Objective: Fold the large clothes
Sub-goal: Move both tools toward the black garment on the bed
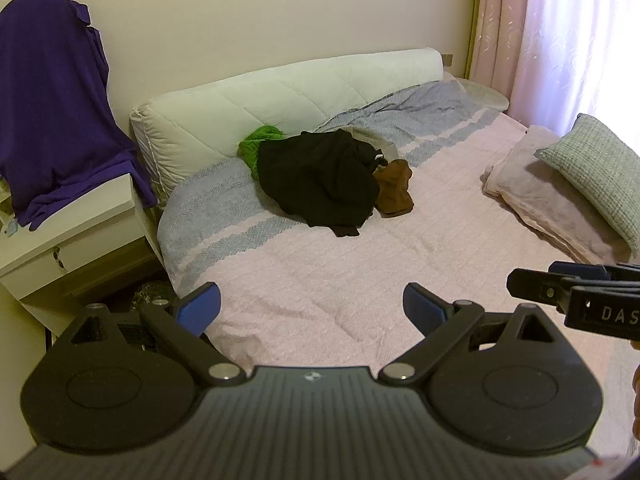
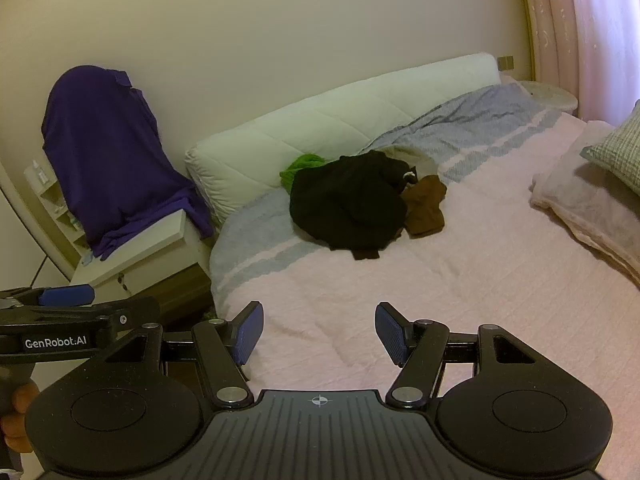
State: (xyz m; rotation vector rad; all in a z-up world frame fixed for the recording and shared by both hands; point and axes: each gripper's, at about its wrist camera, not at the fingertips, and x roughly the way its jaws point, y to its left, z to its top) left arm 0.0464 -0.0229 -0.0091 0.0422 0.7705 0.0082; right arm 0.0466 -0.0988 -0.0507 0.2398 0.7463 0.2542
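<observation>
Left wrist view: the left gripper (image 1: 311, 307) is held low at frame bottom, blue pads spread wide, nothing between them. At right edge the right gripper (image 1: 560, 288) is seen side-on; in its own view, the right gripper (image 2: 319, 333) is likewise wide open and empty. Both are poised over the near edge of the bed (image 1: 340, 280), probably a ready stance before reaching in.

Task clothing is found at mid-frame, well apart from both grippers: a crumpled black garment (image 1: 320, 180) heaped on the pink bedspread, touching a green item (image 1: 256, 144) on its left and a brown item (image 1: 394, 188) on its right. Piled loosely, so none is judged folded yet.

A purple shirt (image 1: 52, 100) is draped over something tall at upper left, hem spilling onto a white nightstand (image 1: 80, 248); whether it is part of the job cannot be told. A folded pink blanket (image 1: 548, 196) with a grey-green pillow (image 1: 592, 168) on top is parked at right, leaving the centre bare, likely as folding space.
</observation>
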